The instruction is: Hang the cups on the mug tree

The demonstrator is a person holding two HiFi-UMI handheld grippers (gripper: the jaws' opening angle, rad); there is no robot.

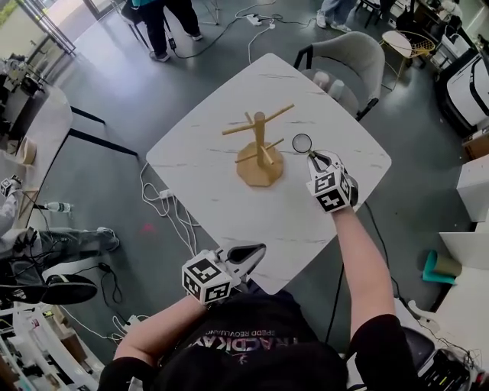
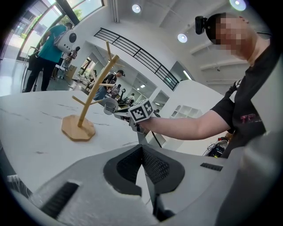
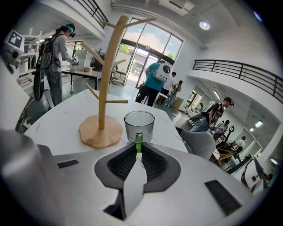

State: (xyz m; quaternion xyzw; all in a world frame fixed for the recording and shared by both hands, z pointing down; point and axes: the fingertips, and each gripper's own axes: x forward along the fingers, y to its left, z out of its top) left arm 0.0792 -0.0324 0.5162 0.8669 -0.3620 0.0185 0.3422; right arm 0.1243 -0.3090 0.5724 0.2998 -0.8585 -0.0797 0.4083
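A wooden mug tree (image 1: 260, 149) with bare pegs stands near the middle of the white marble table (image 1: 229, 183); it also shows in both gripper views (image 2: 88, 103) (image 3: 104, 88). My right gripper (image 1: 313, 157) is shut on the green handle (image 3: 139, 142) of a clear glass cup (image 3: 139, 125). The cup (image 1: 302, 143) is upright, just right of the tree's base. From the left gripper view the cup (image 2: 109, 106) hangs in front of the right gripper's marker cube (image 2: 141, 111). My left gripper (image 1: 250, 255) is shut with nothing in it at the table's near edge (image 2: 142, 154).
A grey chair (image 1: 348, 57) stands at the table's far corner. Cables (image 1: 172, 210) trail on the floor left of the table. People (image 1: 164, 23) stand at the back. White furniture (image 1: 474, 183) lines the right side.
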